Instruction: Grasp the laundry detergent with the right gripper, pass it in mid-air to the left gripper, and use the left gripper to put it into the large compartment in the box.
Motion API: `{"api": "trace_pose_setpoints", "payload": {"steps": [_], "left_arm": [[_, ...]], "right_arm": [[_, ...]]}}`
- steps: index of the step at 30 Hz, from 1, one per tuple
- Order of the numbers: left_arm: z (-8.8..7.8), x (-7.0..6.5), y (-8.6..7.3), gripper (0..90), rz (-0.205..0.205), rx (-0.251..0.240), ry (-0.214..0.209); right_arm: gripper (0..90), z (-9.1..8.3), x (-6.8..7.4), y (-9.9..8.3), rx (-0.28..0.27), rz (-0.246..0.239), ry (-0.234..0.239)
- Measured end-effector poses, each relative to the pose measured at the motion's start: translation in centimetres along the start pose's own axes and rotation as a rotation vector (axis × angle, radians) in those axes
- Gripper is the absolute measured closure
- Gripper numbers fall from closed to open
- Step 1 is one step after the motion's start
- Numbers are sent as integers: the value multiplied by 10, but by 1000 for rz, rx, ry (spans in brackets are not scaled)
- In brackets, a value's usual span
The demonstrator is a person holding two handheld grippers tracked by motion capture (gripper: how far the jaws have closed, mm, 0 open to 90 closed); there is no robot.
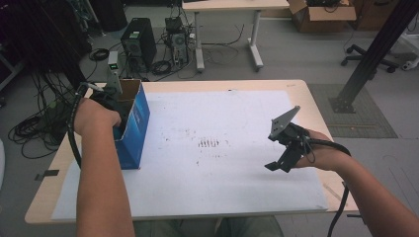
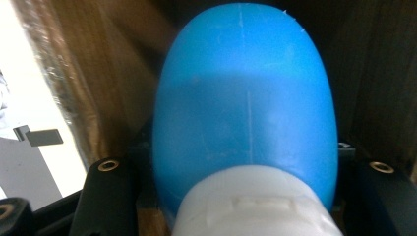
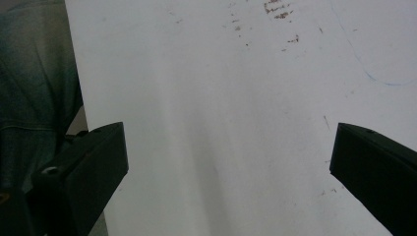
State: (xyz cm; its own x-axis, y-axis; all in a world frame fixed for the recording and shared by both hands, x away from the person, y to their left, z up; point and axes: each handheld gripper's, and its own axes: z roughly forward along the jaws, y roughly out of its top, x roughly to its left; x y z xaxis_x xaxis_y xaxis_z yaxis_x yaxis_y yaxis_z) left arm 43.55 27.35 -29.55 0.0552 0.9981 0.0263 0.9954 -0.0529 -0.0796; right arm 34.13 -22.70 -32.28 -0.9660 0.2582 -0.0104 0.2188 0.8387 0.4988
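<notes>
In the high view, the left gripper (image 1: 109, 100) reaches into the open blue box (image 1: 134, 129) at the left of the frame; the right gripper (image 1: 285, 157) hovers at lower right over the white sheet (image 1: 222, 148).

The left gripper view shows its jaws clamped on a blue bottle (image 2: 246, 108) with a white cap (image 2: 253, 204), inside the brown cardboard walls. I judge this the placing step; next, letting go and lifting clear.

The right gripper view shows its jaws spread wide, empty.

Table (image 1: 296, 89) w/ white sheet (image 1: 222, 173), blue box (image 1: 134, 129)
</notes>
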Motion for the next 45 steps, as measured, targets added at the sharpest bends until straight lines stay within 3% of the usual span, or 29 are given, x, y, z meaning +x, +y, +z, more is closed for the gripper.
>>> {"api": "trace_pose_setpoints", "payload": {"steps": [14, 34, 45], "left_arm": [[1, 3, -4, 384, 15, -23, -16], [1, -1, -5, 343, 22, -33, -2], [-8, -4, -6, 316, 27, -48, 12]], "right_arm": [[12, -1, 1, 1, -6, -4, -1], [12, 1, 1, -3, -16, -3, 2], [12, 0, 1, -2, -20, -4, 2]]}}
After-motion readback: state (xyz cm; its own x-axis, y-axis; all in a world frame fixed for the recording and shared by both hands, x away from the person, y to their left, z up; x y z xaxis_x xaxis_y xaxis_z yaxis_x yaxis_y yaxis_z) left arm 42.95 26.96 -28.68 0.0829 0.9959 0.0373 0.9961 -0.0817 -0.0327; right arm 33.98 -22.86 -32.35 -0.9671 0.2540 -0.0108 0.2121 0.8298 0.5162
